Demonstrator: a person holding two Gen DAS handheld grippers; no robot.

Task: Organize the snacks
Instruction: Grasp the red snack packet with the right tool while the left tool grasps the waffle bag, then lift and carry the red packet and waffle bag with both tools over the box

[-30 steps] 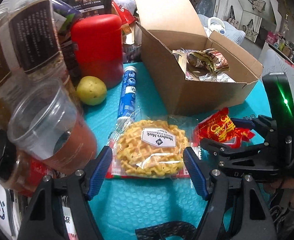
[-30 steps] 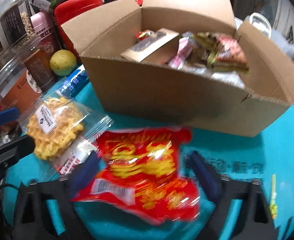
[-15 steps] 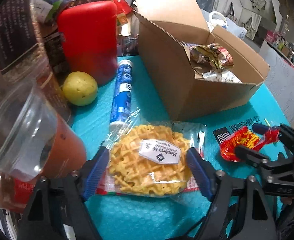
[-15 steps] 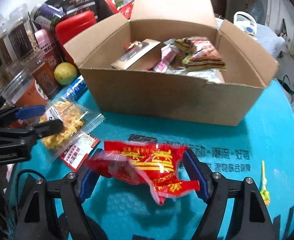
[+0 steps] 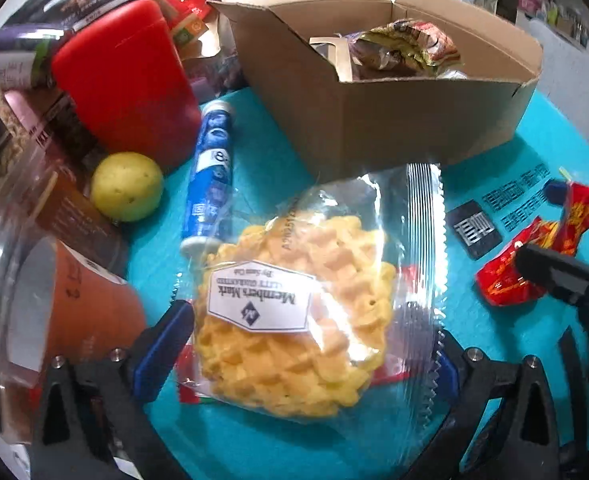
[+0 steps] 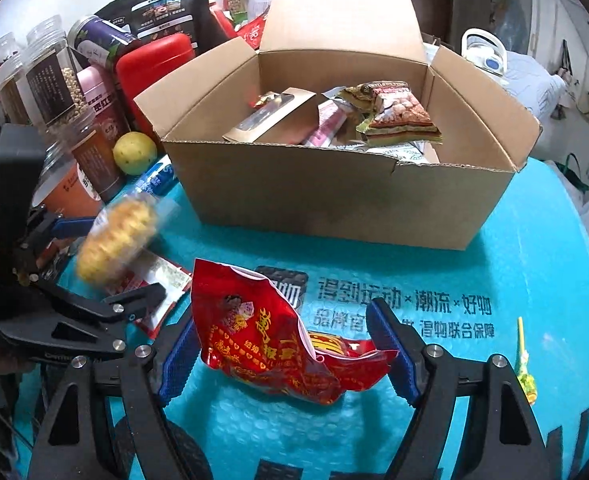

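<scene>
My left gripper (image 5: 306, 344) is shut on a clear bag of yellow waffle biscuits (image 5: 294, 312) and holds it lifted off the teal mat; the bag shows blurred in the right wrist view (image 6: 114, 236). My right gripper (image 6: 286, 356) is shut on a crumpled red snack packet (image 6: 278, 344), raised just above the mat; the packet also shows in the left wrist view (image 5: 534, 260). An open cardboard box (image 6: 334, 184) with several snacks inside stands behind both, also in the left wrist view (image 5: 394, 112).
A blue tube (image 5: 210, 176), a yellow fruit (image 5: 128, 186) and a red canister (image 5: 126, 84) sit left of the box. Jars (image 6: 50, 80) and pouches crowd the back left. A flat red-and-white packet (image 6: 154, 284) lies on the mat (image 6: 534, 260).
My left gripper closed on the waffle bag and lifted it. My right gripper closed on the red packet, raised it and pulled back from the box.
</scene>
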